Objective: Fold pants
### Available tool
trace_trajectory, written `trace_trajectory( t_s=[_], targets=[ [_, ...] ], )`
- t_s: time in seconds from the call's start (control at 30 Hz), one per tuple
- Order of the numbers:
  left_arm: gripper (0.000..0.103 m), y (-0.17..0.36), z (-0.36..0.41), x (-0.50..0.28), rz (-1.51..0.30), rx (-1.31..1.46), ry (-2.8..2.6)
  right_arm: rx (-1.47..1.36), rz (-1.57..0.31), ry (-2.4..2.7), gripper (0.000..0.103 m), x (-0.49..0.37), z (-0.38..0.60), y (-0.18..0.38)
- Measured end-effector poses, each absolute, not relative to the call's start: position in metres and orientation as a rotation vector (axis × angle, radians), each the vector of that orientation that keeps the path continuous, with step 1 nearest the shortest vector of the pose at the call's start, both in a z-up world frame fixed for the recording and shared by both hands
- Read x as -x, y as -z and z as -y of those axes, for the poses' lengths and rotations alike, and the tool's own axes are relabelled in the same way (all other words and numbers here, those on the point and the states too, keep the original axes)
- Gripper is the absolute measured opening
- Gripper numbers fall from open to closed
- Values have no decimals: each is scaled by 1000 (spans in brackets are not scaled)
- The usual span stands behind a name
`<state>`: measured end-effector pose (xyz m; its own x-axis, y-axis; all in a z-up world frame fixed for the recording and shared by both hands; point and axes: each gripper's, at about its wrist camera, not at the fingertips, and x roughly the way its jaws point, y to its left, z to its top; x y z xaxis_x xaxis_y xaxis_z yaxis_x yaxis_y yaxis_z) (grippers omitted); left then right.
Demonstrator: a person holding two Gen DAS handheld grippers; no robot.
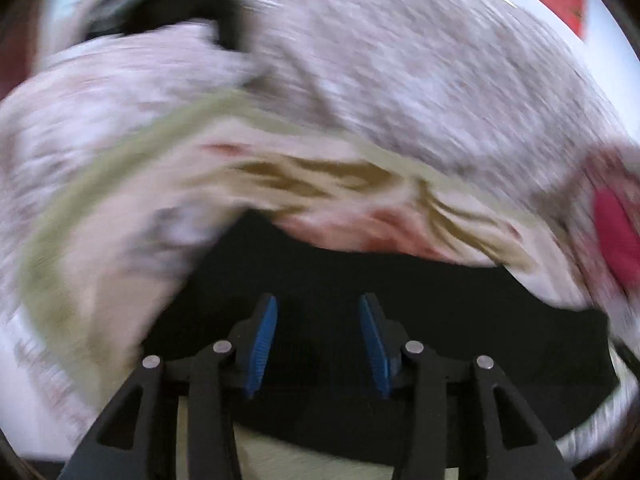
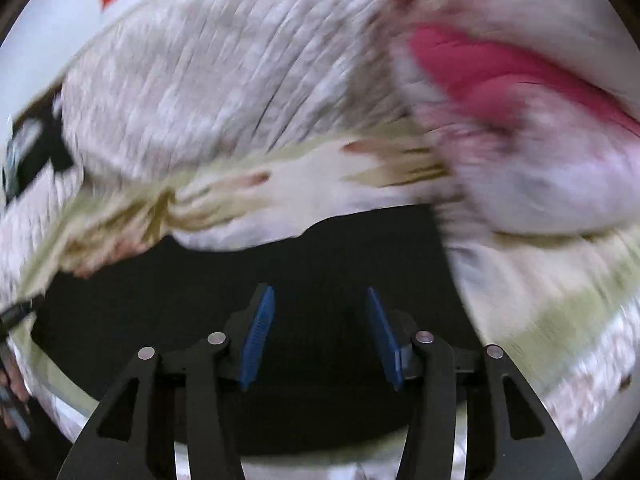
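1. We see the left hand-held gripper [image 1: 318, 344] with its blue pads [image 1: 262, 344] apart, clamping nothing.
2. The right hand-held gripper [image 2: 320, 338] also stands spread, nothing between its pads [image 2: 256, 338].
3. The black pants [image 1: 360, 280] lie directly under and ahead of both, on a blurred patterned bedspread [image 1: 400, 80].
4. A pink patch [image 2: 500, 76] shows ahead-right of the right one.
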<state>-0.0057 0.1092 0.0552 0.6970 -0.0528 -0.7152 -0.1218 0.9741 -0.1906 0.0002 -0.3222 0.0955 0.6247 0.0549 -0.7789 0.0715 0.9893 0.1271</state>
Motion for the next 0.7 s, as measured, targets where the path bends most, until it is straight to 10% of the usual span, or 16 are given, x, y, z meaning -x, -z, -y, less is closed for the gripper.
trace_trajectory(
  t_s=[0.7],
  targets=[
    [58,-19,-88,-43,-883,128,-77,-97,-896,-11,49,-41,290,-74]
  ],
)
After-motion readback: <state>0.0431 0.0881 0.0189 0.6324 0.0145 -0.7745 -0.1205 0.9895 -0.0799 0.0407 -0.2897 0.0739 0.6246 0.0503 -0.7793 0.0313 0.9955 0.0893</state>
